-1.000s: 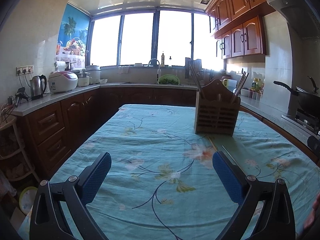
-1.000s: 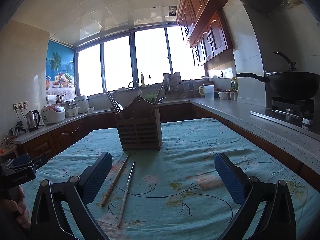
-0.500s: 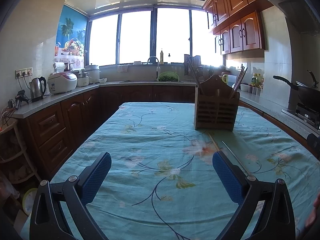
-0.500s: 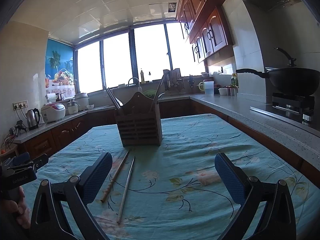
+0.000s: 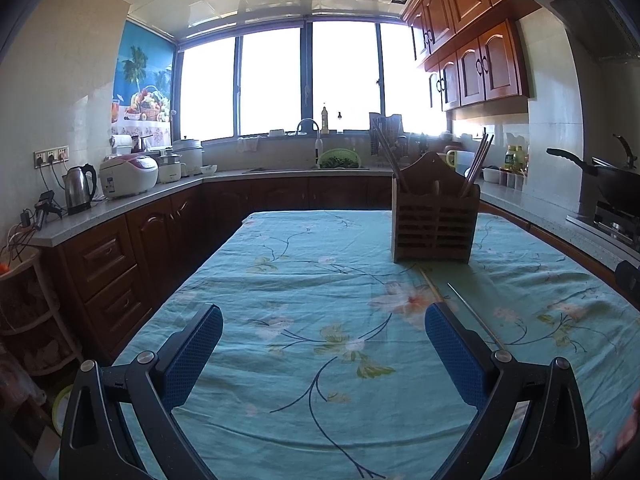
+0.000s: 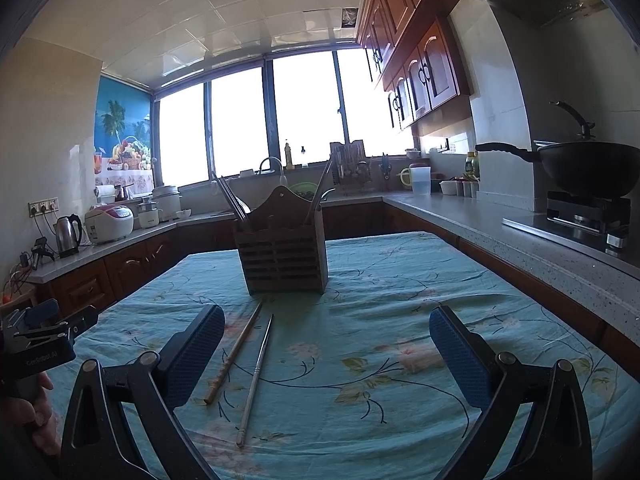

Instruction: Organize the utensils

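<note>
Both wide open, empty: R gripper (image 6: 326, 344) and L gripper (image 5: 324, 340), above the tablecloth (image 6: 400, 320). Wooden chopstick (image 6: 234, 354) & metal chopstick (image 6: 256, 376) loose just ahead-left of R gripper, side by side. Beyond, holder (image 6: 282, 258) w/ utensils upright. Likely pickup stage: needed a low pinch.

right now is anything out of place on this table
Yes: a wooden chopstick and a metal chopstick lie loose on the tablecloth in front of the wooden utensil holder, while the others stand inside it. Nothing looks spilled or damaged.
</note>
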The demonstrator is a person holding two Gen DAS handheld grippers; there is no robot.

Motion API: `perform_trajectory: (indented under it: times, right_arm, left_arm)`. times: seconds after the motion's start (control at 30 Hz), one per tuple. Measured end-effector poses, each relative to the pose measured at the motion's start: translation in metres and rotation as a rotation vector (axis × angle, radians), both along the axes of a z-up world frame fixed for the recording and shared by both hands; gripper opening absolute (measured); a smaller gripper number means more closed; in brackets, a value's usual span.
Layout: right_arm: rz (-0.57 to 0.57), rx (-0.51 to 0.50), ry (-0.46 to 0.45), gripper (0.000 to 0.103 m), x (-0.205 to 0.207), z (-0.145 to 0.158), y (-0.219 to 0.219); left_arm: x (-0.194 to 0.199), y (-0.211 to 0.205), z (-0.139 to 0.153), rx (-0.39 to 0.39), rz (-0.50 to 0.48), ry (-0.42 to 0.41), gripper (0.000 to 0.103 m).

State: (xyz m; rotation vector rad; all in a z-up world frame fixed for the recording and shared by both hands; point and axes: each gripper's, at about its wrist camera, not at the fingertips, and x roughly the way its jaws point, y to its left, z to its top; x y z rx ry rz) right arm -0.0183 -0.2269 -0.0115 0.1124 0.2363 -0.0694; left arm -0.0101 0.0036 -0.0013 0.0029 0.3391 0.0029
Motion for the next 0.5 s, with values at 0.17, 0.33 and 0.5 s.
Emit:
perform_trajectory:
  times: [0.17, 0.33, 0.5]
  right_arm:
    - [0.001, -0.001, -0.001, 0.103, -0.0002, 0.0009, 0.0010]
    - [0.004, -0.001, -0.004, 0.103, -0.0004, 0.0020, 0.0009]
    - [0.005, -0.002, -0.003, 0.103, -0.0003, 0.0028, 0.0007]
  left_arm:
    - [0.0003, -0.0005, 0.0000, 0.005, -0.003, 0.004, 0.102]
    - [0.0003, -0.0027, 0.0011, 0.013, -0.006, 0.001, 0.102]
    - [-0.0012, -0.0036, 0.0012, 0.016, -0.008, 0.002, 0.102]
